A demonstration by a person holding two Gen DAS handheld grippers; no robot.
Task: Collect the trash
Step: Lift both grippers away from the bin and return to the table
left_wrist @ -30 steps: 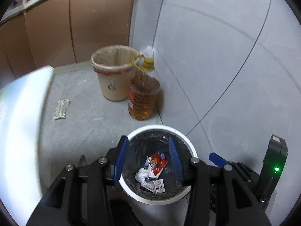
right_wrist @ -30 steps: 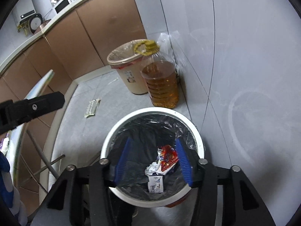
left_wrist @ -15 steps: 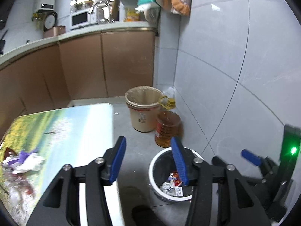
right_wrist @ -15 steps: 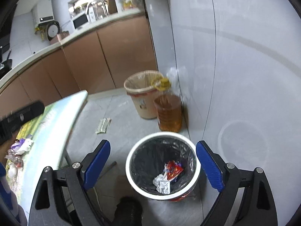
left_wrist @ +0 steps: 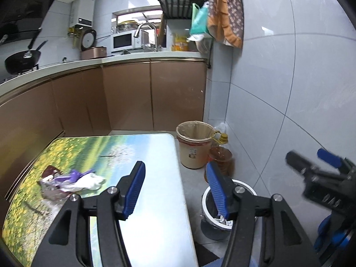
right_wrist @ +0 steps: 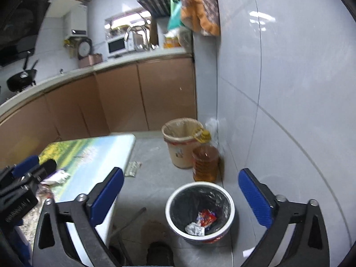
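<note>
A white-rimmed bin with a black liner stands on the floor by the wall and holds a red wrapper and crumpled white paper. It also shows in the left wrist view. Crumpled purple and white wrappers lie on the table at its left. My left gripper is open and empty, raised over the table's right edge. My right gripper is wide open and empty, high above the bin.
A beige bin with a liner and a bottle of amber oil stand against the tiled wall. A small wrapper lies on the floor beside the table. Brown cabinets run along the back.
Both grippers have risen and pulled back from the black-lined bin. The right gripper's jaws have opened wide. The table and its wrappers have come into view.
</note>
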